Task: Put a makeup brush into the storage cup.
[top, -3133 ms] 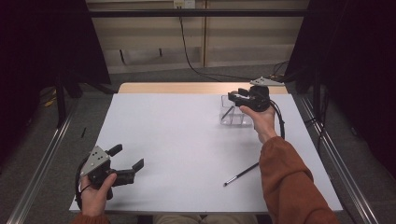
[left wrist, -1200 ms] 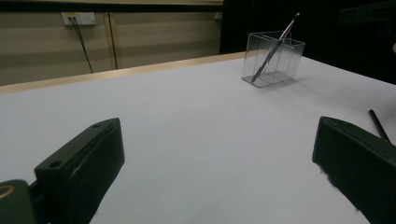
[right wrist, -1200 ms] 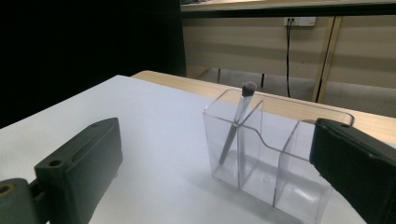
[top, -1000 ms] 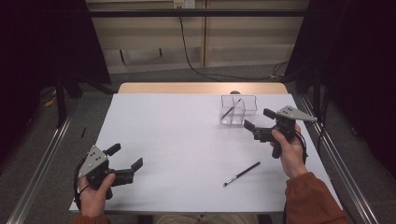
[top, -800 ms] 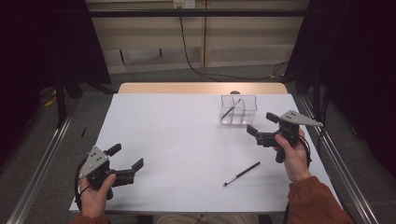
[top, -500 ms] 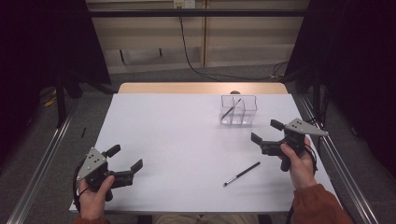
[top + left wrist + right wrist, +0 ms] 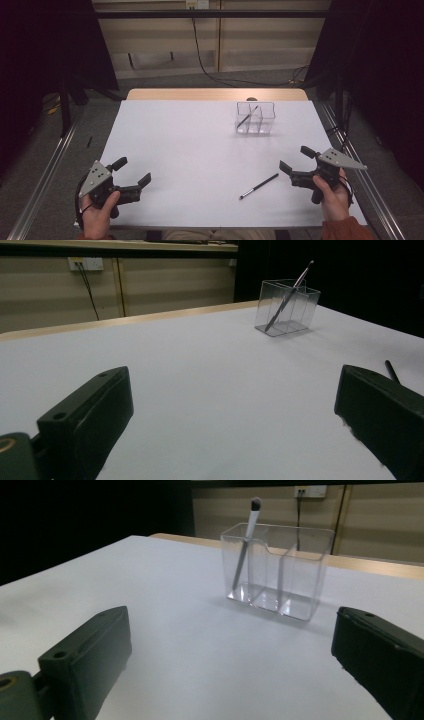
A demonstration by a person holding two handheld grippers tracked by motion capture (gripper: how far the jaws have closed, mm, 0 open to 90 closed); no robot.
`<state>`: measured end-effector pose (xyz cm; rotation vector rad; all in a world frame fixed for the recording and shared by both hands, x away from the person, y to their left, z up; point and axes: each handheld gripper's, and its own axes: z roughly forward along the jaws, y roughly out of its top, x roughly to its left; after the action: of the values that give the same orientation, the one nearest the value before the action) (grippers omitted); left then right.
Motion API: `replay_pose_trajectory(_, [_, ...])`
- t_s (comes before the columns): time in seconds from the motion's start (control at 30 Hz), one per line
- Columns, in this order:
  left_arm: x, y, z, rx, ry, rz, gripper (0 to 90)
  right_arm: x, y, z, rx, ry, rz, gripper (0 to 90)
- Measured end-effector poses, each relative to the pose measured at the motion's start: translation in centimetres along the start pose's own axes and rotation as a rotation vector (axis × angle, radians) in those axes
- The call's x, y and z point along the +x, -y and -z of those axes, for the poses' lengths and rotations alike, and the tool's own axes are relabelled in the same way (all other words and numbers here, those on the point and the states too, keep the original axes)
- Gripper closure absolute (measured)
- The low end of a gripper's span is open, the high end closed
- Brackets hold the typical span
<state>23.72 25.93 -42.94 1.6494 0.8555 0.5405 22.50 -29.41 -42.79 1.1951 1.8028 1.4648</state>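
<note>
1. The loose brush (image 7: 258,186) is a thin dark stick with a pale, small tip at its near end. It lies flat on the white table (image 7: 190,150), slanted, with its dark end pointing toward the right gripper (image 7: 295,165).
2. It lies just ahead of that gripper's jaws and a little toward the person's side of them, close but not touching.
3. The right gripper is held in the person's right hand (image 7: 330,197) low over the table; its jaws are spread wide and hold nothing.
4. Well beyond that gripper stands a clear divided holder (image 7: 277,570). A second brush (image 7: 246,545) leans in the compartment on the left in the right gripper view, its dark bristle head poking above the rim.
5. The left gripper (image 7: 131,174), in the left hand (image 7: 97,217), has its jaws just as wide apart and also empty. The loose brush lies well off to its right, with bare table between.
6. In the left gripper view only the dark end of the loose brush (image 7: 391,371) shows, cut off behind the right-hand jaw.
7. The holder's clear walls (image 7: 287,305) make its dividers hard to count there. The bristles of the loose brush are too small to make out in the high view.
</note>
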Motion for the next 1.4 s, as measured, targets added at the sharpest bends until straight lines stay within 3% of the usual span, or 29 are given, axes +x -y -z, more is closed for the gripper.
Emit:
replay_pose_trajectory(0.33, [0.1, 0.1, 0.4, -0.027, 0.006, 0.024, 2.4, -0.3, 1.2, 2.3, -0.007, 0.012, -0.008, 1.9])
replay_pose_trajectory(0.4, [0.1, 0.1, 0.4, -0.033, 0.004, 0.038, 2.4, -0.2, 1.3, 2.3, -0.009, 0.016, -0.007, 1.9])
replay_pose_trajectory(0.7, [0.2, 0.2, 0.2, -0.006, 0.004, 0.008, 2.4, -0.3, 1.3, 2.3, -0.015, 0.002, 0.000, 1.6])
replay_pose_trajectory(0.97, [0.4, 0.3, 0.5, -0.007, -0.002, 0.013, 2.4, 0.0, 1.1, 1.9, -0.019, -0.015, 0.020, 0.7])
replay_pose_trajectory(1.17, [0.2, 0.1, 0.5, -0.011, -0.011, 0.010, 2.4, 0.6, 0.7, 1.4, 0.011, -0.056, 0.057, 0.6])
replay_pose_trajectory(1.4, [0.2, 0.1, 0.5, -0.006, -0.013, 0.000, 2.4, 1.4, 0.0, 0.7, 0.057, -0.146, 0.086, 0.7])
